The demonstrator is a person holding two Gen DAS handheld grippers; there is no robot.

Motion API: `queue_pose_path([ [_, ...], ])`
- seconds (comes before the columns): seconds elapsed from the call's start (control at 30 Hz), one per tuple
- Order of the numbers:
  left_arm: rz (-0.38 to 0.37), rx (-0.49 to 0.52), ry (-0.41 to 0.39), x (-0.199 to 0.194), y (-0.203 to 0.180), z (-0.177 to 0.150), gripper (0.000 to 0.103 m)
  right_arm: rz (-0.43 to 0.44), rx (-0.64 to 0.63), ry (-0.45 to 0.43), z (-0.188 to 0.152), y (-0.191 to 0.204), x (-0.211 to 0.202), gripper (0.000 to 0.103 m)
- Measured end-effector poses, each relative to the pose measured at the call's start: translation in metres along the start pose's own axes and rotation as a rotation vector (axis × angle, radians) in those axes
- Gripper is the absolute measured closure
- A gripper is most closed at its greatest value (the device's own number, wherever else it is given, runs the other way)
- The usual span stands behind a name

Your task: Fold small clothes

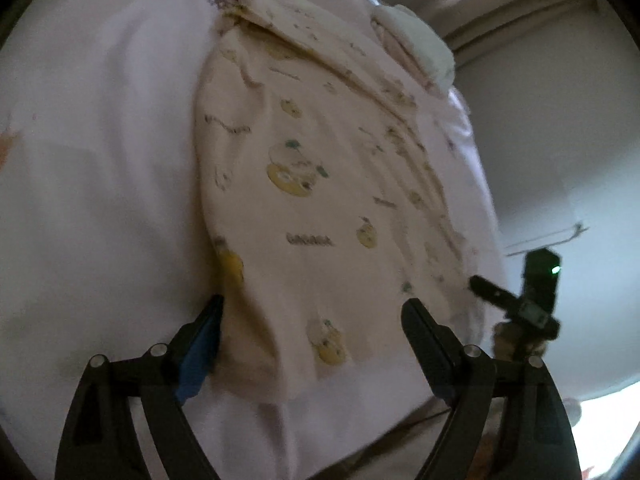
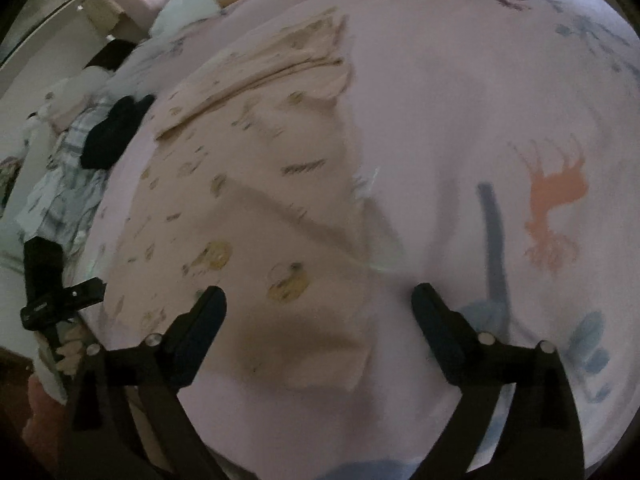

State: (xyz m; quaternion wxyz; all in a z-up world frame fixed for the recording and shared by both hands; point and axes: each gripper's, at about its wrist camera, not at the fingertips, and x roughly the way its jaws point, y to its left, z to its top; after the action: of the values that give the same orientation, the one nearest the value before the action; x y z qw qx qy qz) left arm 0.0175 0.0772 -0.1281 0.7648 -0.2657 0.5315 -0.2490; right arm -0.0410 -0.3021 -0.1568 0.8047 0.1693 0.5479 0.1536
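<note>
Between folds, by the look of it: both tongs, left [image 1: 312,312] and right [image 2: 320,300], spread wide and empty above the printed garment [image 1: 320,200], lying flat on the pink bed [image 1: 100,160]. Next, likely: pinch an edge, carry it across. Only in the right view: a dark cloth [image 2: 114,130] beside a plaid heap [image 2: 68,184].
</note>
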Motion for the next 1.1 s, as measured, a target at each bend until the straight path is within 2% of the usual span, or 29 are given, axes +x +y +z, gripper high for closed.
queue_pose_path([
  [0.1, -0.048, -0.049, -0.018, -0.002, 0.003, -0.003, 0.017, 0.052, 0.024, -0.006, -0.006, 0.001, 0.001, 0.004],
  [0.17, -0.06, -0.05, -0.001, -0.004, 0.006, -0.005, 0.017, 0.095, 0.076, -0.026, -0.008, -0.001, 0.002, 0.004],
  [0.33, -0.116, -0.105, 0.018, -0.013, 0.013, -0.016, 0.017, 0.175, 0.111, -0.044, -0.016, -0.005, -0.001, 0.004],
  [0.43, -0.124, -0.117, -0.001, -0.013, 0.014, -0.02, 0.017, 0.248, 0.117, -0.039, -0.023, -0.004, -0.003, 0.004],
  [0.53, -0.161, -0.188, -0.029, -0.002, 0.014, -0.012, 0.017, 0.251, 0.138, -0.051, -0.025, -0.003, -0.002, 0.003],
  [0.6, -0.229, -0.245, -0.036, 0.006, 0.014, -0.007, 0.017, 0.269, 0.17, -0.055, -0.022, -0.002, 0.001, 0.003],
  [0.7, -0.304, -0.278, -0.013, 0.017, 0.007, -0.006, 0.017, 0.331, 0.211, -0.047, -0.018, 0.0, 0.005, 0.003],
  [0.83, -0.266, -0.289, -0.07, 0.025, 0.001, -0.003, 0.017, 0.329, 0.189, -0.036, -0.016, 0.011, 0.01, 0.004],
  [0.97, -0.292, -0.359, -0.135, 0.025, 0.014, 0.01, 0.018, 0.31, 0.224, -0.062, -0.012, 0.012, 0.012, 0.004],
  [1.03, -0.268, -0.388, -0.151, 0.024, 0.02, 0.016, 0.033, 0.322, 0.264, -0.081, -0.01, 0.005, 0.011, 0.01],
  [1.07, -0.246, -0.409, -0.158, 0.022, 0.025, 0.016, 0.039, 0.322, 0.283, -0.089, -0.01, 0.0, 0.011, 0.02],
  [1.1, -0.229, -0.417, -0.157, 0.021, 0.03, 0.015, 0.049, 0.31, 0.302, -0.093, -0.01, -0.005, 0.01, 0.027],
])
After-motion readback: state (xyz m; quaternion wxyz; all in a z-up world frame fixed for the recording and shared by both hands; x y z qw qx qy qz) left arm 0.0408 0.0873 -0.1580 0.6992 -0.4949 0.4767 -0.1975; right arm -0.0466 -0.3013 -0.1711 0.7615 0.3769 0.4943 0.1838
